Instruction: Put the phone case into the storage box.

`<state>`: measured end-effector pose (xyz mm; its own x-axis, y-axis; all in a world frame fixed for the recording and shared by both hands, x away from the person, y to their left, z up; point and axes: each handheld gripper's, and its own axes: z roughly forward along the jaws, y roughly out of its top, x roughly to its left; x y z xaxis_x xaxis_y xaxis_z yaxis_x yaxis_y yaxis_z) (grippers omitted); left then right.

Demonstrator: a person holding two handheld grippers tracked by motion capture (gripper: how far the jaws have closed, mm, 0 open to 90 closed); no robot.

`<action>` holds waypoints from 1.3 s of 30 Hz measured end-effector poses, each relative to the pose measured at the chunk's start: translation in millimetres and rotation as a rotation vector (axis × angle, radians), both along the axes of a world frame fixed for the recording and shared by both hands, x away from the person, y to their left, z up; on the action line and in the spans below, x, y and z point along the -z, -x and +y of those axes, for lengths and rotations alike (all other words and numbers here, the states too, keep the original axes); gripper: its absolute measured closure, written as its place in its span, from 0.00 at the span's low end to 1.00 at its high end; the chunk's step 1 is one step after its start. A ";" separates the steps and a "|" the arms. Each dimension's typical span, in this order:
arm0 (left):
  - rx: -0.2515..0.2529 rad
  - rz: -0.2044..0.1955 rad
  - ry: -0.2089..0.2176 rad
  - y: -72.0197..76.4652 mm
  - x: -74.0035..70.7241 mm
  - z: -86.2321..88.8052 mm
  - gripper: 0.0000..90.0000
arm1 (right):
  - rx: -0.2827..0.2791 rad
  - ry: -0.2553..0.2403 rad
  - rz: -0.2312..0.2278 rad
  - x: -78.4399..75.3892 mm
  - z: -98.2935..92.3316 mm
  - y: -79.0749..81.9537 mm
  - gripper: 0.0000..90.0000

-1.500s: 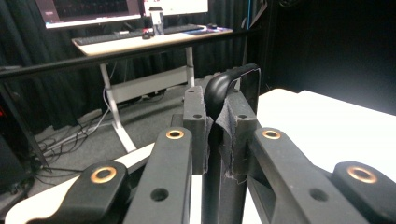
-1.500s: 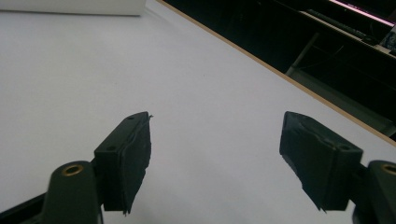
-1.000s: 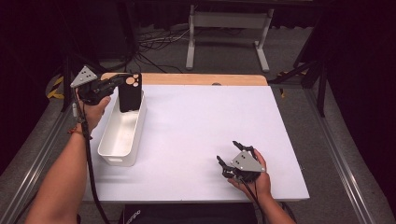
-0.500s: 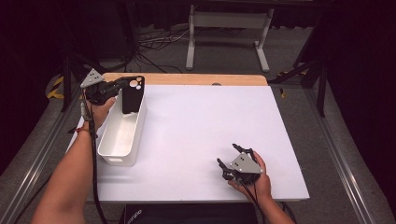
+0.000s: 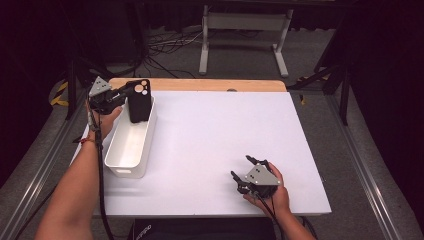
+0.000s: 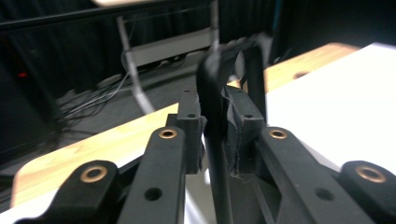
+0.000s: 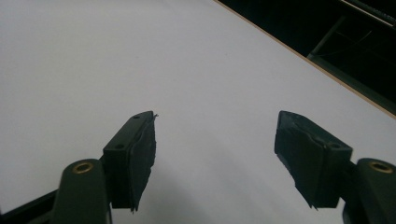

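A black phone case (image 5: 139,102) with round camera cut-outs stands upright over the far end of a white plastic bin (image 5: 112,145). Its lower end dips inside the bin's rim. My left gripper (image 5: 131,93) reaches in from the left and is shut on the case's edge. In the left gripper view the case's thin edge (image 6: 212,93) sits between the pads of that gripper (image 6: 215,126), whose jaws have just been opening slightly. My right gripper (image 5: 241,167) rests near the table's front right, open with nothing between its jaws. The right gripper (image 7: 215,135) looks onto bare white table.
The white tabletop (image 5: 210,135) has a wooden strip (image 5: 200,84) along its far edge. The bin lies lengthwise along the left side. Beyond the table are a grey metal stand (image 5: 242,30) and floor cables (image 5: 165,42).
The left hand has sunk a little with the phone case, bringing it lower over the bin's far end. The right hand has stayed in place.
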<state>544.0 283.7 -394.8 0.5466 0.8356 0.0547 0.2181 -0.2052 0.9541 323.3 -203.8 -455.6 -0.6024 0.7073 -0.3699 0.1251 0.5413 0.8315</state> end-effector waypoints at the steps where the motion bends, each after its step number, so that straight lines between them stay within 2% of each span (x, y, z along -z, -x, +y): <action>1: -0.005 -0.005 0.006 -0.5 1.1 0.5 0.87 | -0.002 0.000 0.001 0.2 0.1 -0.2 0.34; 8: -0.040 0.036 -0.022 -5.9 9.2 -1.5 0.87 | -0.011 0.001 0.000 0.4 1.6 -0.4 0.34; 12: -0.058 0.056 -0.002 -7.4 14.0 0.3 0.84 | -0.008 -0.001 -0.001 0.0 0.5 -0.6 0.34; 20: -0.076 0.082 -0.003 -8.6 20.5 1.9 0.82 | -0.007 -0.005 -0.005 -1.3 -0.4 -0.6 0.34; 27: -0.086 0.085 -0.010 -8.2 22.2 4.1 0.81 | -0.008 -0.009 -0.007 -1.9 -0.5 -1.0 0.34; 31: -0.086 0.085 0.003 -5.9 23.4 5.9 0.78 | -0.013 -0.007 -0.016 -2.7 -0.9 -1.3 0.34; 36: -0.097 0.080 -0.011 -3.0 20.4 7.1 0.75 | -0.014 -0.019 -0.014 -3.6 -2.0 -3.6 0.34; 39: -0.100 0.075 -0.014 -1.2 17.8 7.9 0.73 | -0.013 -0.020 -0.038 -5.9 -2.9 -2.7 0.35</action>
<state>545.1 291.6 -412.6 0.4633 0.8857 0.0291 0.3087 -0.1921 0.9316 326.0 -206.7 -449.7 -0.5974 0.7070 -0.3786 0.0866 0.5263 0.8459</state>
